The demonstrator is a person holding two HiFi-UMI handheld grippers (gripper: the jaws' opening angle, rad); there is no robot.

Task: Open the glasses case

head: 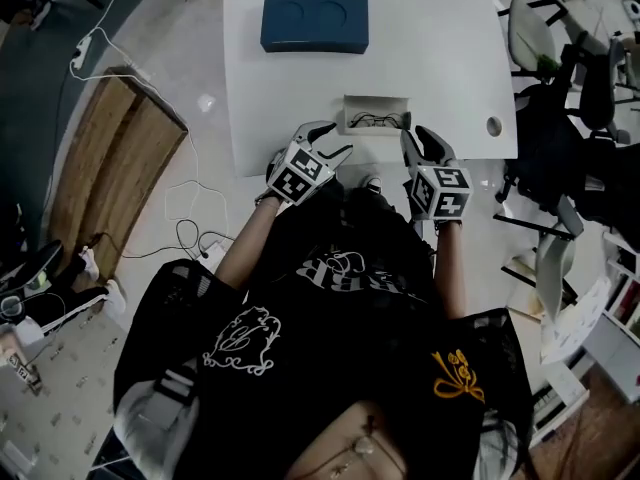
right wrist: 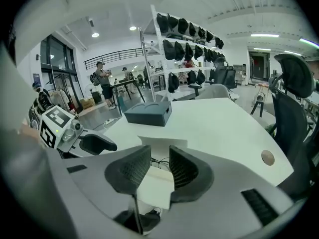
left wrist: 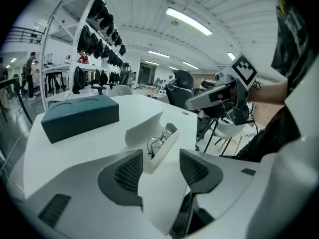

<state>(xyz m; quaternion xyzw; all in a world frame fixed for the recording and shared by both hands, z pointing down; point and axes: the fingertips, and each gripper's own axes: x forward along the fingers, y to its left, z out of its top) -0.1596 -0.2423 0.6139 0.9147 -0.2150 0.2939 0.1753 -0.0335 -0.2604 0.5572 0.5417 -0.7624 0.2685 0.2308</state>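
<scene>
Head view, bottom of frame: person in a black printed shirt (head: pixel 330 358), both forearms reaching up-frame to the near edge of a white table (head: pixel 430 58). Left gripper (head: pixel 336 140) sits centre-left of frame, over the table's near edge; its own view shows the jaws well apart, nothing between the pads, just tabletop with the case beyond the gap. Right gripper (head: pixel 420 146) is centre-right, just beside the case's right end but not touching it. Its jaws are partly apart with a narrow gap and grip nothing; the case shows through the gap, beyond the pads. Glasses case (head: pixel 375 102) is white and lies near the table's near edge, between and just beyond the two grippers, slightly above frame centre. Its lid is already up, with thin-framed glasses (head: pixel 375 120) lying inside. Round grommet (head: pixel 492 126) sits at the table's right edge. Dark blue box (head: pixel 314 21) is at the table's far end, top centre, well apart from the case. Wooden panel (head: pixel 110 158) lies on the floor at left, office chairs (head: pixel 560 78) at right.
</scene>
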